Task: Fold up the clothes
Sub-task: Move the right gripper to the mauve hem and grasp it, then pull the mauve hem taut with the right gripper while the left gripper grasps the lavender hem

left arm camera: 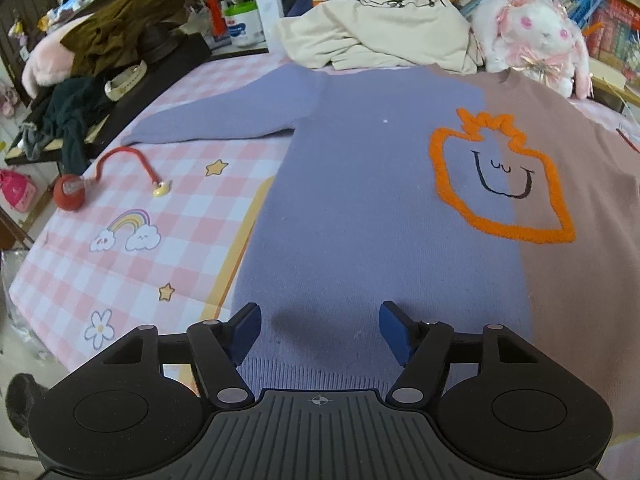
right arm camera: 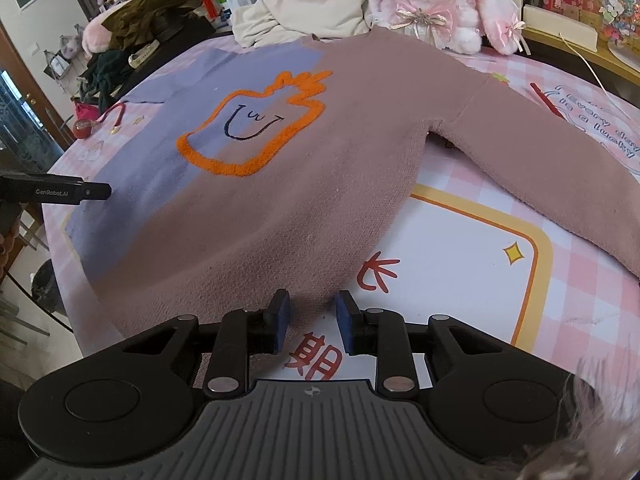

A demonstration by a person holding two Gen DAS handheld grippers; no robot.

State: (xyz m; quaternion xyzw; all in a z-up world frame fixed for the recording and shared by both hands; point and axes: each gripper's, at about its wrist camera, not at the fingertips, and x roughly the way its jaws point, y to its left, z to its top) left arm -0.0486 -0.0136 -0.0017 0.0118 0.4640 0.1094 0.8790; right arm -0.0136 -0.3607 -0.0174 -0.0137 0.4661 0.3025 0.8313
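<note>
Pink checked tablecloth (left arm camera: 132, 216) under flat, unfolded sweater (left arm camera: 360, 200); left gripper (left arm camera: 320, 330) spread wide over lilac hem near front edge. Right view: right gripper (right arm camera: 311, 326) parted, empty, at brown hem corner (no fold made yet; all left).

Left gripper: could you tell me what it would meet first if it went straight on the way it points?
Probably the purple half of the sweater: the open left gripper already points over its hem.
</note>
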